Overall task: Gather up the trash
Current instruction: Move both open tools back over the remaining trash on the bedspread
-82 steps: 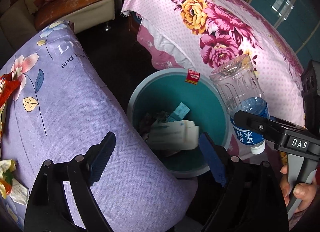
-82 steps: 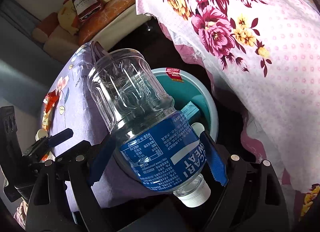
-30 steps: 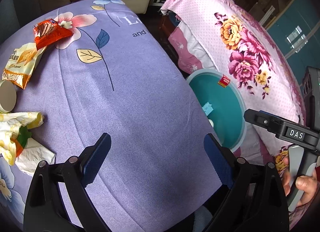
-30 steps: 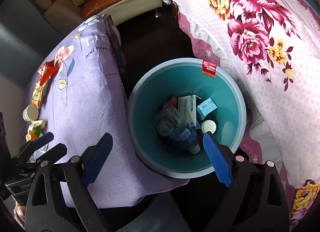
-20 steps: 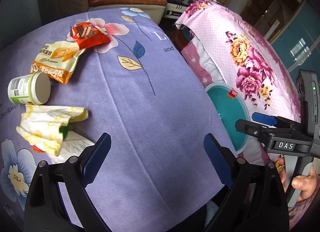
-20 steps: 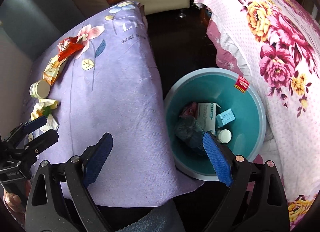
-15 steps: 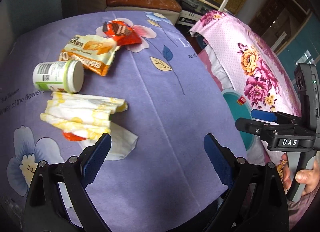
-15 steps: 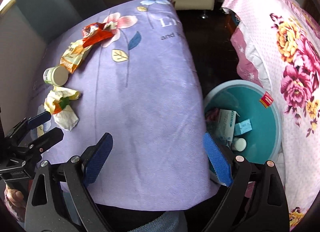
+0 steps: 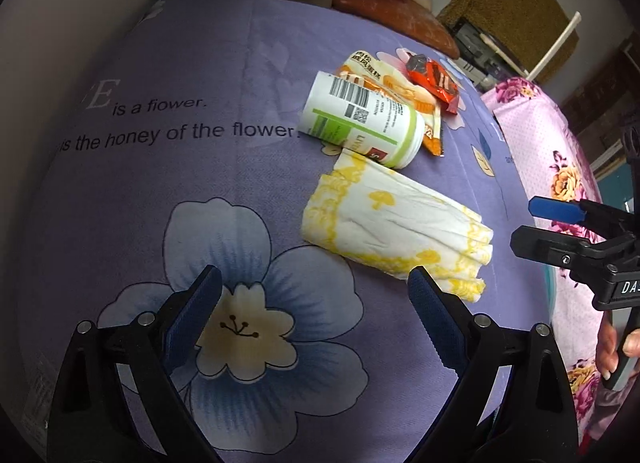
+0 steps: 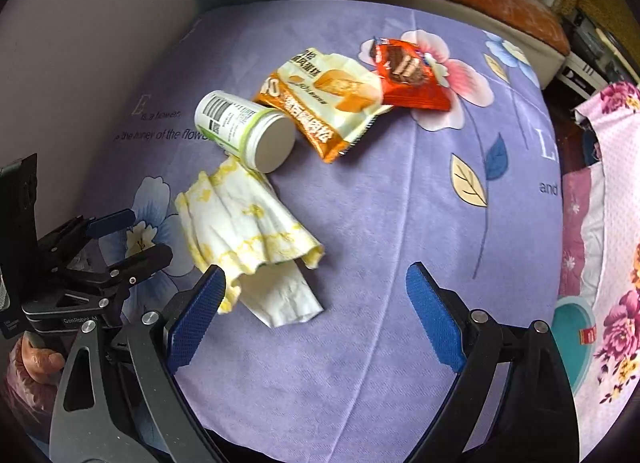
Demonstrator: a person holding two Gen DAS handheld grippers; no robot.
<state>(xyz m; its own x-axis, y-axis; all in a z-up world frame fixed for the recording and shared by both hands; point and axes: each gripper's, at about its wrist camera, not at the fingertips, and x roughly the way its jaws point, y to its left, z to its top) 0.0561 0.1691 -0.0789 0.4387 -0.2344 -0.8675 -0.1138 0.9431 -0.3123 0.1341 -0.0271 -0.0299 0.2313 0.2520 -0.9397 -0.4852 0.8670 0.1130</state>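
Lilac flowered cloth point(image 10: 400, 223) covers the bench, both claws spread empty above it: left claw point(image 9: 312, 315), right claw point(image 10: 316, 317). Crumpled yellow-white napkin point(image 10: 248, 231) lies near left, touching a tipped white canister point(image 10: 244, 129); orange wrapper point(image 10: 328, 103) and red wrapper point(image 10: 408, 79) farther right. Teal bin point(image 10: 572, 343) sits far right beside pink floral bedding point(image 10: 616, 303).

I see a crumpled white-and-yellow tissue point(image 9: 394, 223) mid-frame, a white green-banded bottle point(image 9: 362, 119) on its side touching it above, an orange-and-cream snack wrapper point(image 10: 328, 101) behind the bottle, and a red wrapper point(image 10: 408, 73) overlapping it toward the upper right.
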